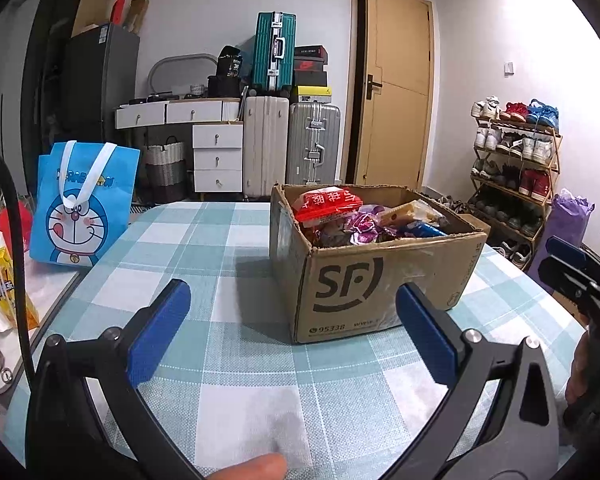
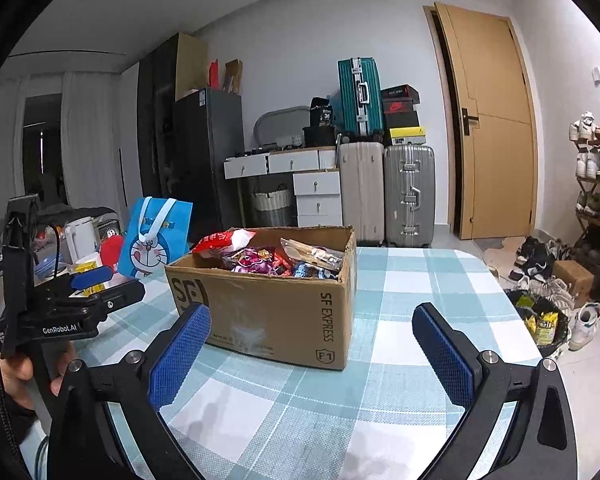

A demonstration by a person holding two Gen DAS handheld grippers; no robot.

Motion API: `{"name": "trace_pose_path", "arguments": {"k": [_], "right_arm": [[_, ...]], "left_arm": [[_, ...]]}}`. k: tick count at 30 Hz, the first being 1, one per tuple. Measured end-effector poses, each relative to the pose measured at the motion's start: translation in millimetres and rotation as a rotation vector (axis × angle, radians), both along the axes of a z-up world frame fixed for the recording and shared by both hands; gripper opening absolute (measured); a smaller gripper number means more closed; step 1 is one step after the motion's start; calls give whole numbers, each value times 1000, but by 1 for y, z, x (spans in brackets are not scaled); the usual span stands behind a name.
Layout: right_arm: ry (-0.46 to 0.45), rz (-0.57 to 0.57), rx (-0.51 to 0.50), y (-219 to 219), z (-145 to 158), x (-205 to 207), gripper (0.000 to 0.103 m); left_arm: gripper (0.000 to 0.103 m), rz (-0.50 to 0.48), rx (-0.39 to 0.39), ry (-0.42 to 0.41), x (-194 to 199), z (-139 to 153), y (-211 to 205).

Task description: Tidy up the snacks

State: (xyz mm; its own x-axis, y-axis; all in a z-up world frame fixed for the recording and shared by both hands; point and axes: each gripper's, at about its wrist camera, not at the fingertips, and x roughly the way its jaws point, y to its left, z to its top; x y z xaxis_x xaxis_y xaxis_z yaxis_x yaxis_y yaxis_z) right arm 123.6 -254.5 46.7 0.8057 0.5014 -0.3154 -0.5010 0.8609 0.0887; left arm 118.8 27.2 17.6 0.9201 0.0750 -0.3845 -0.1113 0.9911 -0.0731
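Observation:
A brown SF cardboard box (image 1: 384, 276) stands open on the checked tablecloth (image 1: 228, 248), filled with several snack packets, a red packet (image 1: 328, 204) on top. The box also shows in the right wrist view (image 2: 276, 312), with the red packet (image 2: 220, 242) at its left. My left gripper (image 1: 292, 304) is open and empty, low over the table just before the box. My right gripper (image 2: 312, 324) is open and empty, also in front of the box. The right gripper shows at the far right of the left wrist view (image 1: 580, 276); the left gripper shows at the left of the right wrist view (image 2: 88, 280).
A blue Doraemon tote bag (image 1: 84, 204) stands at the table's left, beside a yellow drink carton (image 1: 4, 280) and a white kettle (image 2: 80, 236). Suitcases (image 1: 292, 148), drawers and a door lie beyond the table. A shoe rack (image 1: 516, 164) and a bin (image 2: 540, 320) are on the right.

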Motion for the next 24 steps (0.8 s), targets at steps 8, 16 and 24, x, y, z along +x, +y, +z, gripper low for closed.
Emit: {"name": "trace_pose_path", "arguments": {"k": [8, 16, 24], "right_arm": [[4, 0, -5, 0, -3, 0, 103], [-1, 7, -16, 1, -2, -2, 103], [8, 5, -8, 0, -3, 0, 103]], "left_arm": [[103, -3, 8, -8, 1, 3, -1], [103, -4, 7, -11, 2, 3, -3], [103, -3, 8, -15, 2, 2, -3]]}}
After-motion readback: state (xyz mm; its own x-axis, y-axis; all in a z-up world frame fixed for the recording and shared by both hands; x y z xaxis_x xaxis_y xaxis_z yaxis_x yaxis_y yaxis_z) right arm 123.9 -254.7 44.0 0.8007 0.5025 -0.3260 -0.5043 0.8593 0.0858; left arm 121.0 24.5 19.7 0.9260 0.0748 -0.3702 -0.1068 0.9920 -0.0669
